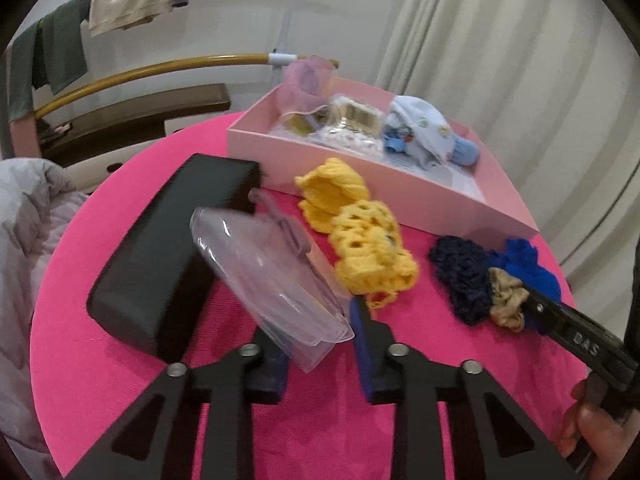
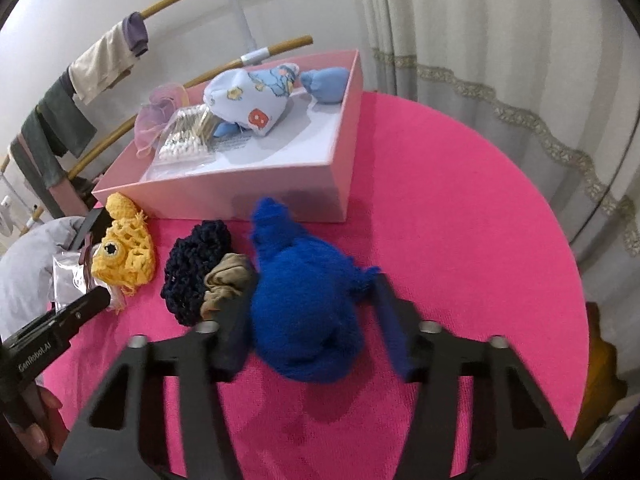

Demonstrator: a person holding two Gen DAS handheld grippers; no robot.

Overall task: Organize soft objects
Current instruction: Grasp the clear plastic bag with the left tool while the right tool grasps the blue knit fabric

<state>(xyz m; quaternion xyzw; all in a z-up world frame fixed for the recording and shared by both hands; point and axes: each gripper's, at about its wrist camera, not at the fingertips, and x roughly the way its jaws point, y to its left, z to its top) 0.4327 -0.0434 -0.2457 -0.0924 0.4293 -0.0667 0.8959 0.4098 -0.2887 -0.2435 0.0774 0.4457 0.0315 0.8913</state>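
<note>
Your left gripper (image 1: 320, 344) has its fingers closed on the near end of a clear plastic pouch (image 1: 264, 276), which tilts up off the pink tabletop (image 1: 120, 360) beside the black case (image 1: 160, 248) and the yellow crochet piece (image 1: 372, 252). Your right gripper (image 2: 312, 320) holds the blue knitted toy (image 2: 300, 304) between its fingers, pressed on both sides. The toy lies on the tabletop in front of the pink box (image 2: 240, 196), just beside the dark crochet piece (image 2: 192, 268) and the tan scrunchie (image 2: 224, 280).

Soft indoor light, fisheye-warped, slightly blurred
</note>
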